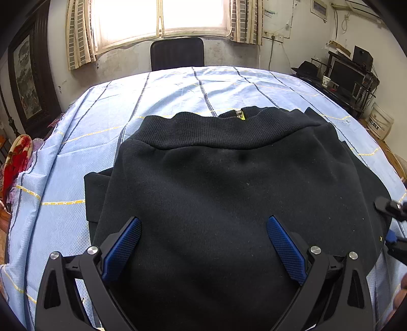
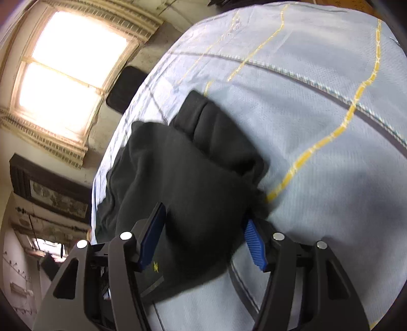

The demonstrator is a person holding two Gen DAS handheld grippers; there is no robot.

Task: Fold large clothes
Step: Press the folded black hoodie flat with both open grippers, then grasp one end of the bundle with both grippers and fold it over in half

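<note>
A black sweatshirt (image 1: 223, 183) lies folded on the blue checked tablecloth (image 1: 101, 122), its ribbed hem (image 1: 216, 132) towards the far side. My left gripper (image 1: 203, 220) hovers over its near part, jaws wide open, nothing between the blue pads (image 1: 124, 244). At the garment's right edge my right gripper (image 1: 384, 221) straddles a corner of the cloth. In the right wrist view, blurred, the right gripper (image 2: 204, 214) has a thick fold of the sweatshirt (image 2: 193, 173) between its fingers (image 2: 253, 242); the jaws stand about half apart and no firm pinch shows.
A dark chair (image 1: 176, 53) stands behind the table under the window (image 1: 162, 17). Shelves with a monitor (image 1: 348, 73) fill the right side. A red floral cloth (image 1: 15, 163) lies at the left. Bare tablecloth (image 2: 318, 114) stretches to the right of the garment.
</note>
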